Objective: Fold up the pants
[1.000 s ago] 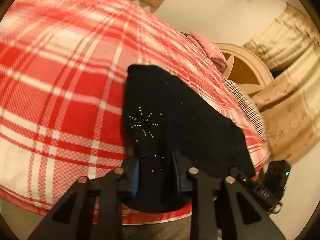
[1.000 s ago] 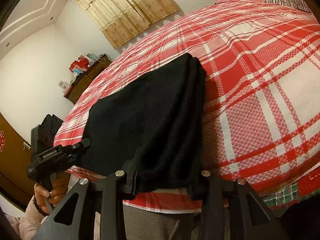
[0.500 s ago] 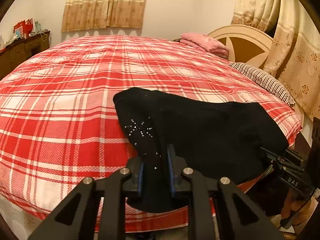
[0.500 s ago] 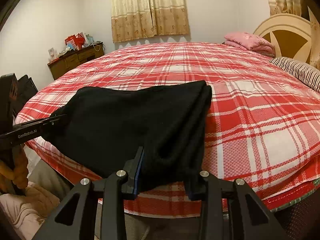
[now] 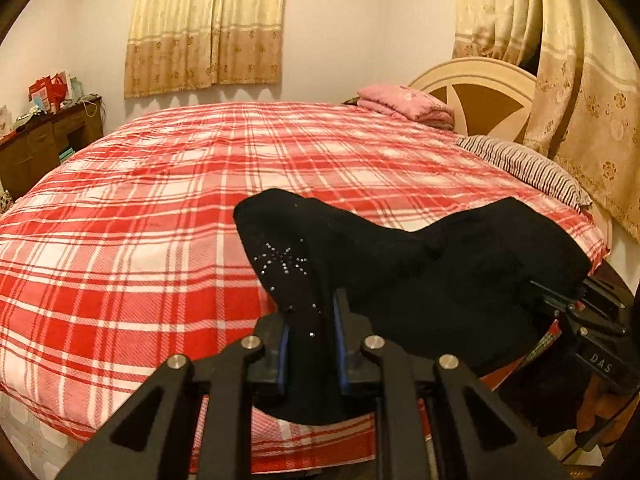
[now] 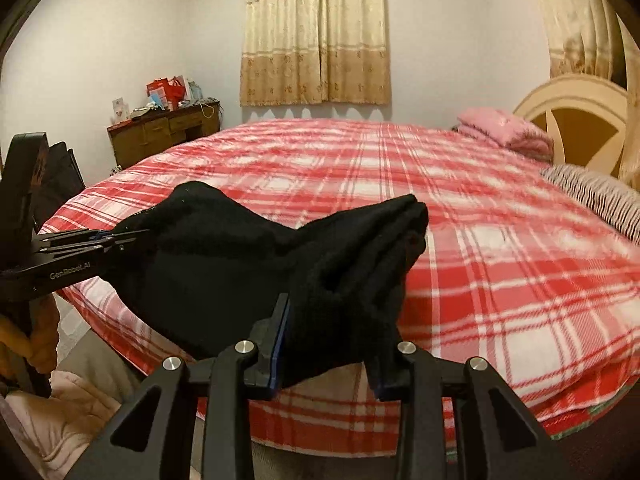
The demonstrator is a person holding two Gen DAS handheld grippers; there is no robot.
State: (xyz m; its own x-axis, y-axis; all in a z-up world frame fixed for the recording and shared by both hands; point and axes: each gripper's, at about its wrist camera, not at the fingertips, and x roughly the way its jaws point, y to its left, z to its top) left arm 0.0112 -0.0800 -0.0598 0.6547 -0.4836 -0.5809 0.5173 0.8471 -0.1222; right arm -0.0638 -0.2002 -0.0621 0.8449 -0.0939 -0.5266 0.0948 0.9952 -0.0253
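Evidently both tongs, the left gripper (image 5: pixel 310 344) and right gripper (image 6: pixel 326 350), clamped the black pants (image 5: pixel 420 280) at the bed's (image 5: pixel 120 240) near edge, lifting that end to fold it over.

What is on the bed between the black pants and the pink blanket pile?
Nothing: only bare red plaid bedspread between black pants and pink blanket pile, in both wrist views.

My black pants (image 5: pixel 420 280) hide the tips of my left gripper (image 5: pixel 310 344) and my right gripper (image 6: pixel 328 344), so I can't see the pads press. The pants also cover part of the red checked bed (image 5: pixel 140 220). My hand (image 6: pixel 36 336) is cut off at the side. The things on the brown desk (image 6: pixel 164 136) are too small to tell.
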